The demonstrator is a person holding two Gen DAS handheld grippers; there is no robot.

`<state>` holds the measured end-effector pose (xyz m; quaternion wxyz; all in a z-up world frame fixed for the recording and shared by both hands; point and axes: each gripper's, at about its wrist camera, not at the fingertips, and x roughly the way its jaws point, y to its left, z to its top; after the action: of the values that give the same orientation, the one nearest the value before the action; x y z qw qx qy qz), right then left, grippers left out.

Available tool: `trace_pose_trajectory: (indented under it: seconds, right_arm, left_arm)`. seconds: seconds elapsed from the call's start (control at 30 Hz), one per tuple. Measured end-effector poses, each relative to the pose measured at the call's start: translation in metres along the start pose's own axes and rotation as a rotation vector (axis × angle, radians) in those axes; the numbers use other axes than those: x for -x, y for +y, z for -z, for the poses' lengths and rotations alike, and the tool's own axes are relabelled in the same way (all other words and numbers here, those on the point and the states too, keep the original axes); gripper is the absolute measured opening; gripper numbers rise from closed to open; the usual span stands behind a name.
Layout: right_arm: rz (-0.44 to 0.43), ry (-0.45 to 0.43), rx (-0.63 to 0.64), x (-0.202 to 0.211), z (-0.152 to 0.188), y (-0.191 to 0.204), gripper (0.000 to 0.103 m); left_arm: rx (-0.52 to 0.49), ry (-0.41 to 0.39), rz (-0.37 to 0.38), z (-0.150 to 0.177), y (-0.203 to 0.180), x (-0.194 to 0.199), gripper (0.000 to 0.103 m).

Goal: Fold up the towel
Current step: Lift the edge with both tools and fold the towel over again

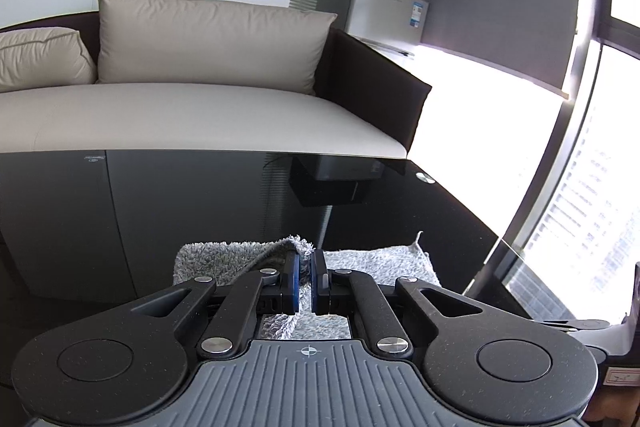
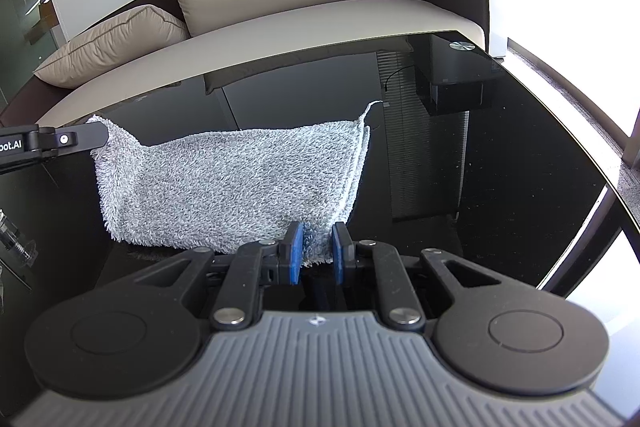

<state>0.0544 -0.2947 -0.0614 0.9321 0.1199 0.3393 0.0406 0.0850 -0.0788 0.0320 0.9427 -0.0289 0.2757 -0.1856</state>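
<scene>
pinching the towel (image 1: 224,259), left hand-held gripper (image 1: 306,277); right hand-held gripper (image 2: 317,251) parted around its edge.

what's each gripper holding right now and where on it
The left gripper is shut on a raised far corner of the fluffy grey towel. The right gripper is open around the towel's near edge, holding nothing.

A fluffy grey rectangular towel (image 2: 228,183) lies on the glossy black glass table (image 2: 500,163). The right tool (image 2: 316,253), blue pads parted, straddles its near edge. The left tool (image 2: 100,138) grips its far-left corner.
</scene>
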Motion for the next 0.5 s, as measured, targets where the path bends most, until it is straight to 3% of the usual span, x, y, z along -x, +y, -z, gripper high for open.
trace_pose_trajectory:
  seconds: [0.5]
  right_arm:
    - [-0.040, 0.016, -0.001, 0.000, -0.001, -0.003, 0.017]
  left_arm:
    - [-0.095, 0.003, 0.118, 0.000, -0.059, -0.019, 0.005]
